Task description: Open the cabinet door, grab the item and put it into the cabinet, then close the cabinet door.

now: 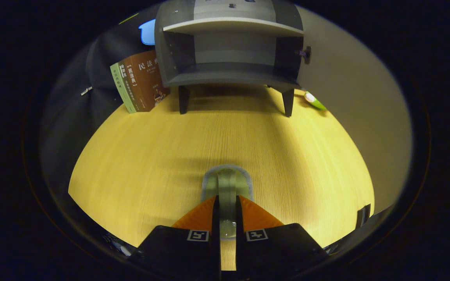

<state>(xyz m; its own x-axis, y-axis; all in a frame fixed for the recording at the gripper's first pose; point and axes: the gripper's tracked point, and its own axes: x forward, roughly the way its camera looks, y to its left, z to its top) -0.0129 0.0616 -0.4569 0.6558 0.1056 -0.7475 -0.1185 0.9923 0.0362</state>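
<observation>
Gripping the small glassy item (pixel 227 187) by its narrow middle, the claw (pixel 227 205) held it clamped above the surface (pixel 150 156) — likely light, rigid, slippery — facing the open cabinet (pixel 229 50).

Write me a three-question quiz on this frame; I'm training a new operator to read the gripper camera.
1. True or false: the cabinet door stands open.
2. What does the gripper hold? A) a book B) a greenish cup-like item C) nothing
3. What leans beside the cabinet's left wall?

Key:
1. True; its shelves show.
2. B; both fingers press on the item, above the wooden table.
3. The books.
</observation>
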